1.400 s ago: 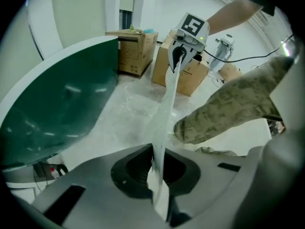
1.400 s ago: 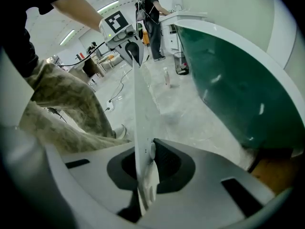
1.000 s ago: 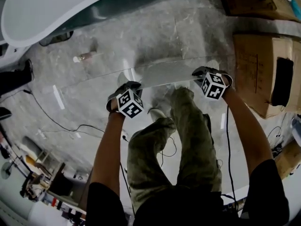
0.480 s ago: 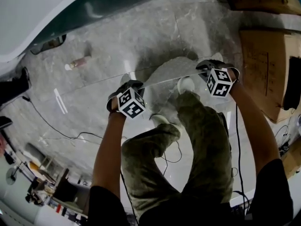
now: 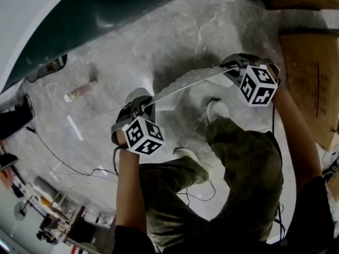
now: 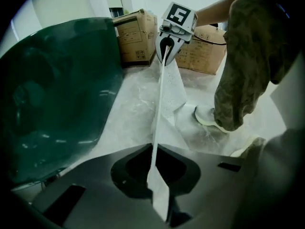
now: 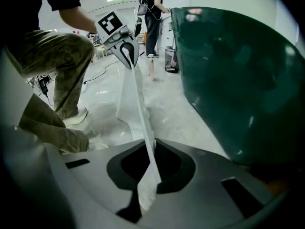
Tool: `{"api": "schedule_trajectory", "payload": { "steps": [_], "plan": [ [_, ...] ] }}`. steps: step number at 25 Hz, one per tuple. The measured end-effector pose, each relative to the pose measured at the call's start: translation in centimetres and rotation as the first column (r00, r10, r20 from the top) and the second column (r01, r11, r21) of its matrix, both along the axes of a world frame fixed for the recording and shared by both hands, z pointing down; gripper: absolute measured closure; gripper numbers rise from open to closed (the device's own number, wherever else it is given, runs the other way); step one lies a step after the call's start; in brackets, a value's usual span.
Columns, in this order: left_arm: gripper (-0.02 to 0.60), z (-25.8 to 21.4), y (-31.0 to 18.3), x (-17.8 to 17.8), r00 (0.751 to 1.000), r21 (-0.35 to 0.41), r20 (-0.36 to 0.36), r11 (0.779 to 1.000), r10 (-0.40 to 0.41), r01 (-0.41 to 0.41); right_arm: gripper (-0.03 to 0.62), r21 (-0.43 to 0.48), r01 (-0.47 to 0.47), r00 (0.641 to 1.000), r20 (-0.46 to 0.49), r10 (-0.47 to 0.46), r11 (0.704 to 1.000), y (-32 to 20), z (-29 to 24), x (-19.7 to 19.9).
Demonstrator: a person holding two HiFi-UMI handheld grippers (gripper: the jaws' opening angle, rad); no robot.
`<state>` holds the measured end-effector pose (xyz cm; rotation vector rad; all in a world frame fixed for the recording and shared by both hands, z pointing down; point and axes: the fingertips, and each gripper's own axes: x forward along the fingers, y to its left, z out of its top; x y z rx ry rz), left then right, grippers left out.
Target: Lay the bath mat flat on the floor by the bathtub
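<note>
A thin white bath mat hangs stretched between my two grippers, and its lower part sags to the marble floor beside the dark green bathtub. My left gripper is shut on one end of the mat's top edge. My right gripper is shut on the other end. In the left gripper view the mat runs edge-on from my jaws to the right gripper, with the bathtub at left. The right gripper view shows the mat leading to the left gripper, bathtub at right.
The person's legs and white shoes stand just behind the mat. A small bottle lies on the floor near the tub. Cardboard boxes line the right side. A black cable trails at left. Another person stands far off.
Both grippers have spread further apart, carrying the mat closer to the tub, and the mat's lower part has sunk onto the floor. The person's feet have stepped forward.
</note>
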<state>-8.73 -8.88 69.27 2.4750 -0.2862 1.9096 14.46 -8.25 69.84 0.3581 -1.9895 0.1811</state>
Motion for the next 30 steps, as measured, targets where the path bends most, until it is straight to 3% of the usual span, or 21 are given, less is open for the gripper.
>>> {"api": "schedule_trajectory", "payload": {
  "steps": [5,7,11,16,22,30],
  "plan": [
    [0.552,1.6,-2.5,0.1,0.999,0.166,0.017,0.985,0.034,-0.037,0.565,0.091,0.018,1.0,0.017,-0.019,0.996,-1.7,1.6,0.1],
    [0.552,2.2,-3.3,0.0,0.999,0.199,0.019,0.978,0.05,-0.053,0.565,0.142,0.033,0.999,0.018,-0.036,0.989,-2.5,2.1,0.0],
    [0.552,3.4,-4.6,0.9,0.998,0.18,0.012,0.982,0.058,-0.059,0.565,0.261,0.04,0.999,0.004,-0.043,0.965,-2.8,3.1,0.8],
    [0.552,3.8,-5.8,1.4,0.995,0.209,0.008,0.973,0.095,-0.094,0.565,0.313,-0.009,1.0,0.03,0.0,0.95,-2.7,3.3,1.2],
    [0.553,4.0,-5.6,1.4,0.989,0.223,0.061,0.964,0.132,-0.143,0.565,0.312,0.002,1.0,0.011,-0.005,0.95,-1.7,3.3,1.2],
    [0.552,5.2,-7.3,2.2,0.988,0.25,0.058,0.956,0.142,-0.152,0.565,0.306,0.04,0.999,-0.012,-0.038,0.951,-1.4,3.6,1.5]
  ]
}}
